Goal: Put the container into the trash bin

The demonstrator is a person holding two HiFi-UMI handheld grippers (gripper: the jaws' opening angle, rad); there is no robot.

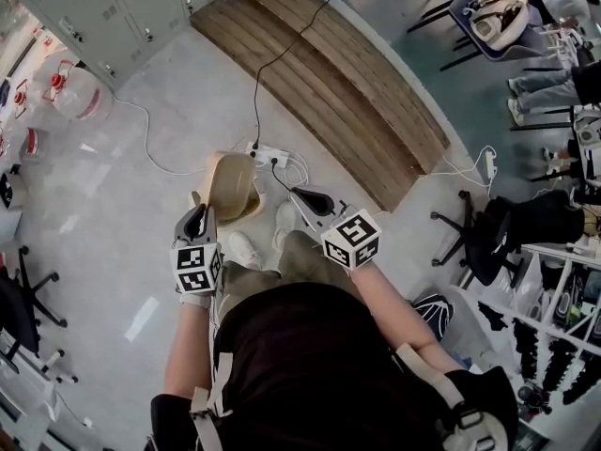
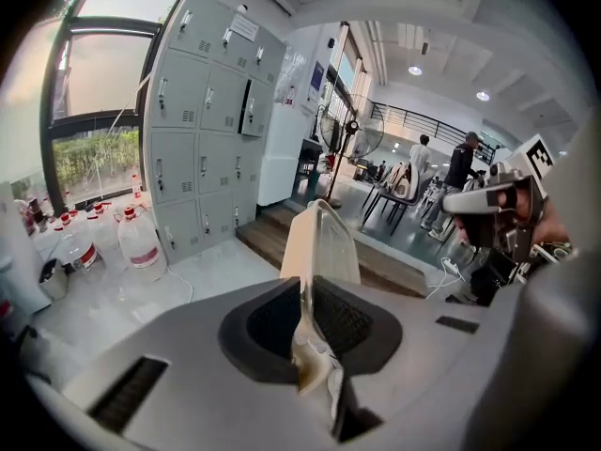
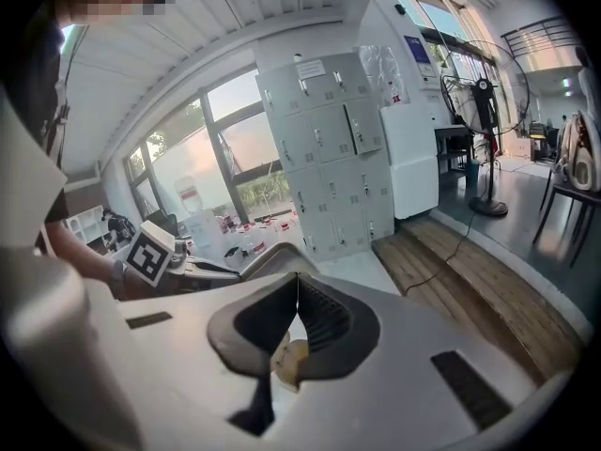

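A beige takeaway container [image 1: 233,182] with a clear lid hangs over the floor in front of the person's feet. My left gripper [image 1: 199,218] is shut on its thin edge. In the left gripper view that edge is pinched between the dark pads [image 2: 331,322], and the container [image 2: 319,242] stands up past the left gripper [image 2: 308,294]. My right gripper [image 1: 302,196] is just to the container's right, apart from it. Its jaws [image 3: 298,285] meet at the tips with nothing between them. The right gripper view also shows the left gripper [image 3: 202,269] beside the container's rim [image 3: 272,252].
A white power strip [image 1: 268,153] with cables lies on the floor just beyond the container. A wooden step [image 1: 329,73] runs behind it. Grey lockers [image 1: 103,7] and water jugs [image 1: 75,92] stand at the left, and office chairs [image 1: 474,238] at the right.
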